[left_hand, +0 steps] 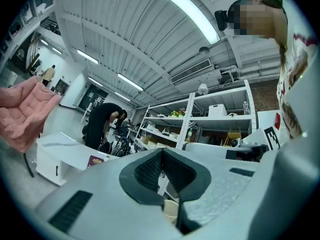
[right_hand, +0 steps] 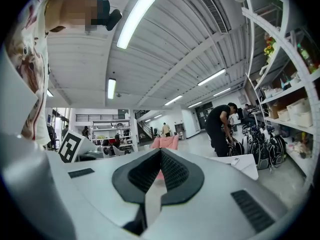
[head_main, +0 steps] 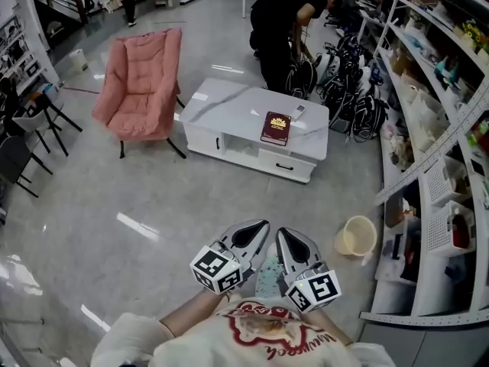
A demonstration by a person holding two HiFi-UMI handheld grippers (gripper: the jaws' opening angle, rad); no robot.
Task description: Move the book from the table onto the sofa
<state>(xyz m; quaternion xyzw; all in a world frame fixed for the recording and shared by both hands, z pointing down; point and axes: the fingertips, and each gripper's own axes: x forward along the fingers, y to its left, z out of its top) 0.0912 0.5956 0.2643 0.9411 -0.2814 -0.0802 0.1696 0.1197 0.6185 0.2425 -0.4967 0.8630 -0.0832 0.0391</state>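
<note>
The dark red book [head_main: 276,127] lies on the right half of a low white table [head_main: 229,102], well ahead of me across the floor. To the left of the table stands the pink sofa chair [head_main: 141,82]. Close to my body, my left gripper [head_main: 262,226] and right gripper [head_main: 282,234] sit side by side, level and pointing toward the table. Both are shut with nothing in them. The left gripper view shows its jaws [left_hand: 162,152] together, with the book [left_hand: 95,160] and the table [left_hand: 57,151] far off. In the right gripper view the jaws [right_hand: 161,152] are together in front of the sofa chair [right_hand: 165,142].
A person in black [head_main: 286,21] bends over parked bicycles [head_main: 348,82] just behind the table. White shelving [head_main: 447,128] runs along the right side. On the floor near my right stands a yellow bucket [head_main: 357,235]. Black chairs [head_main: 27,128] stand at the left.
</note>
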